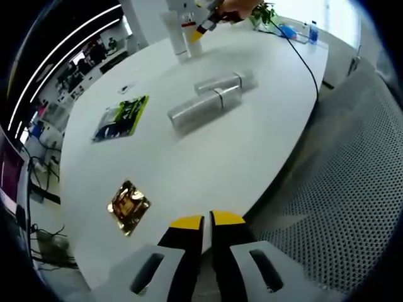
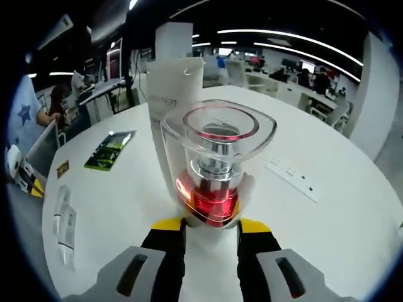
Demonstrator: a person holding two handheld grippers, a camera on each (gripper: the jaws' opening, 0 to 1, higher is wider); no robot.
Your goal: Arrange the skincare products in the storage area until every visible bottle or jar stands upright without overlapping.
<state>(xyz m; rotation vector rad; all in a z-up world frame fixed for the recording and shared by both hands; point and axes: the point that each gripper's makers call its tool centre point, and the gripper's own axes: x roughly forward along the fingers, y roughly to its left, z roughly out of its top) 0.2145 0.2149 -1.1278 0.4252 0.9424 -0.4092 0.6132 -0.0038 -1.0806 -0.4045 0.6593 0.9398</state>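
Observation:
My right gripper is shut on a clear bottle with a red lower part and a clear cap, standing on the white table. A tall white tube stands right behind it. In the left gripper view that gripper is far across the table beside the white tubes, with a hand on it. Two silver tubes lie flat mid-table, also at the left in the right gripper view. My left gripper is shut and holds nothing, near the table's edge.
A green packet and a gold packet lie on the table's left part. A black cable runs to the far end near small blue bottles. A white socket strip lies right of the bottle. Mesh chair fabric is at right.

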